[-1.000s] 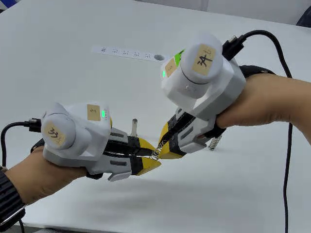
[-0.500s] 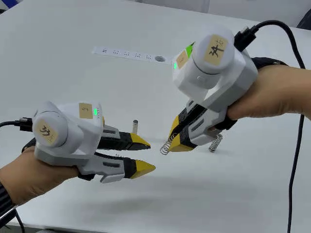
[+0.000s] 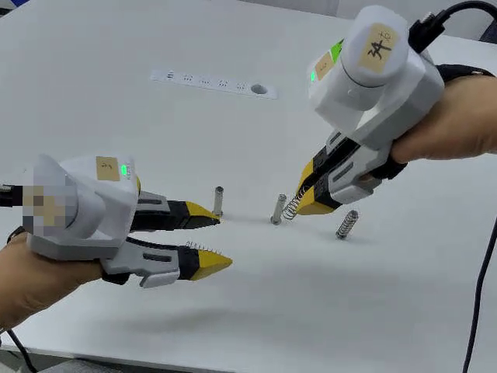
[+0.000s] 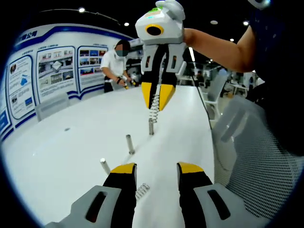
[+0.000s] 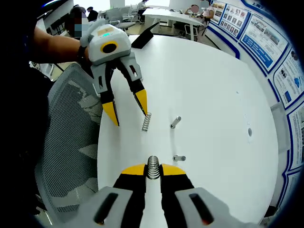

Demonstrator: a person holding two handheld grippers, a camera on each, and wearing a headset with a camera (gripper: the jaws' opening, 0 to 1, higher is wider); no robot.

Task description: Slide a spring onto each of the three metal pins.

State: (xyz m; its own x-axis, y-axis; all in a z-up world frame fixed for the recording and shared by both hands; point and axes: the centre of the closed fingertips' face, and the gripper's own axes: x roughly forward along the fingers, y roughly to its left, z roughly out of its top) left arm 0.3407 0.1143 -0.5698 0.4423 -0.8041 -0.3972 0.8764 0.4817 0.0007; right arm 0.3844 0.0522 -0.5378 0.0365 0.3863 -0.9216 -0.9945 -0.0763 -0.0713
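My right gripper (image 3: 304, 208) is shut on a small steel spring (image 3: 293, 207), whose free end hangs just beside the middle pin (image 3: 279, 210). In the right gripper view the spring (image 5: 153, 166) sits between the jaws and that pin (image 5: 179, 157) is slightly to the right. A bare pin (image 3: 218, 200) stands further left. My left gripper (image 3: 219, 242) is open with nothing between its jaws. A loose spring (image 4: 141, 191) lies on the table just ahead of them. Another spring (image 3: 346, 224) stands upright at the right; I cannot tell whether a pin is inside it.
The white table (image 3: 256, 311) stretches wide around the pins. A white power strip (image 3: 213, 81) lies flat at the back. A black cable (image 3: 477, 295) hangs down the right side. Mesh chairs (image 5: 66, 142) stand beyond the table's edge.
My left gripper has opened, let go of the spring and drawn back to the left. My right gripper kept the spring and carried it beside the middle pin.
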